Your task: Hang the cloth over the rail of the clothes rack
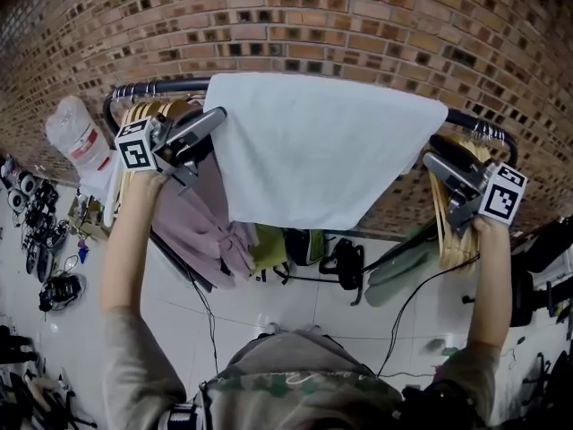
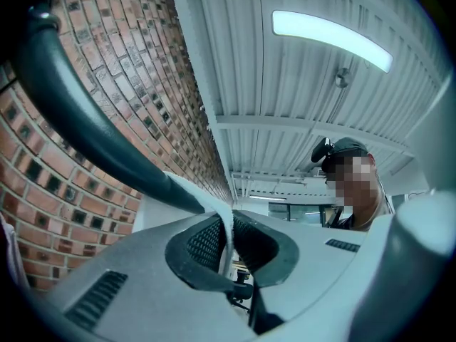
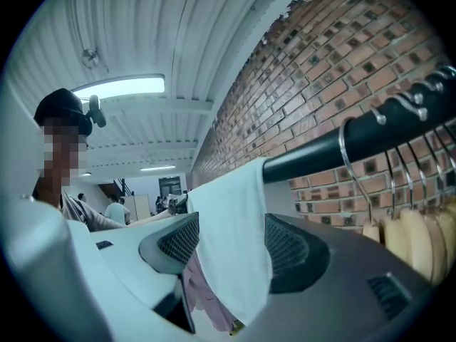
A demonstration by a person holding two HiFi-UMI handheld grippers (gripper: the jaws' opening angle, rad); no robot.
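A white cloth lies draped over the black rail of the clothes rack and hangs down its front. My left gripper is at the cloth's upper left edge. In the left gripper view its jaws stand close together, shut on the thin cloth edge just below the rail. My right gripper is at the cloth's right edge, under the rail. In the right gripper view its jaws stand wide apart, and the cloth hangs loosely between them from the rail.
Wooden hangers crowd the rail's right end, with more at the left end. A pink garment and a green one hang below. A brick wall stands behind. Cables and gear lie on the tiled floor.
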